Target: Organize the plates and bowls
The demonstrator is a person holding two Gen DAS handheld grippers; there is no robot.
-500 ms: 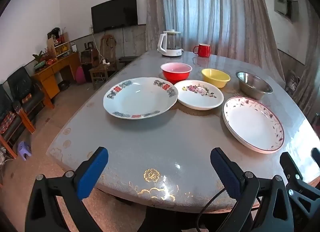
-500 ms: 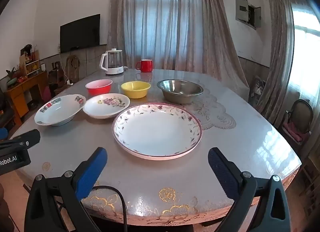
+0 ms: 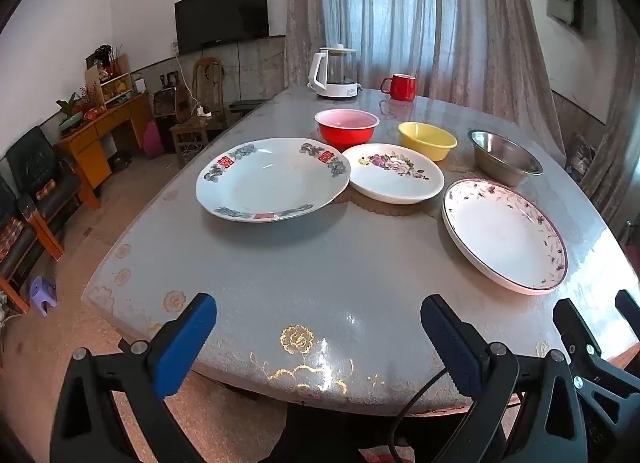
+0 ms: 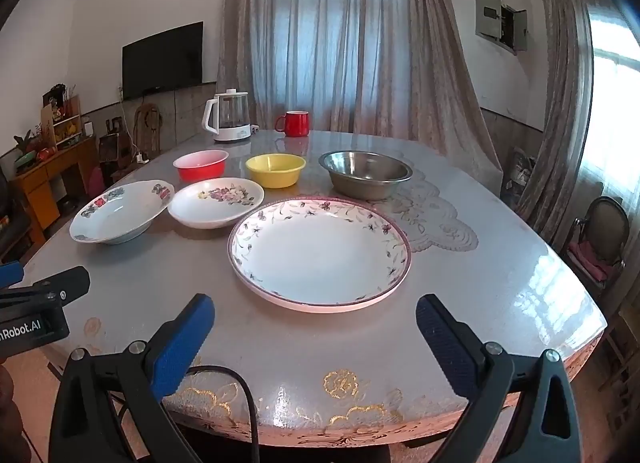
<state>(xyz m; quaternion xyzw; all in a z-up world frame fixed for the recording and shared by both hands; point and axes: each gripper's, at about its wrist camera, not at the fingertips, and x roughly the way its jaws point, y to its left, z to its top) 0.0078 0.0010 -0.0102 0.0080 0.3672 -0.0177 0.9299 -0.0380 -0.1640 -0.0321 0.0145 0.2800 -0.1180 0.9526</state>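
Beyond the empty, wide-spread right gripper [image 4: 315,327], the pink-rimmed plate [image 4: 320,251], apparently untouched.

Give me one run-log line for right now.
stage: before first pick | left gripper: open, empty | right gripper: open, empty, facing pink-rimmed plate | dishes: none stacked

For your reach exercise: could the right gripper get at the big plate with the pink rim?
Probably yes. The right gripper is open, the plate lies straight ahead, and only bare table lies between.
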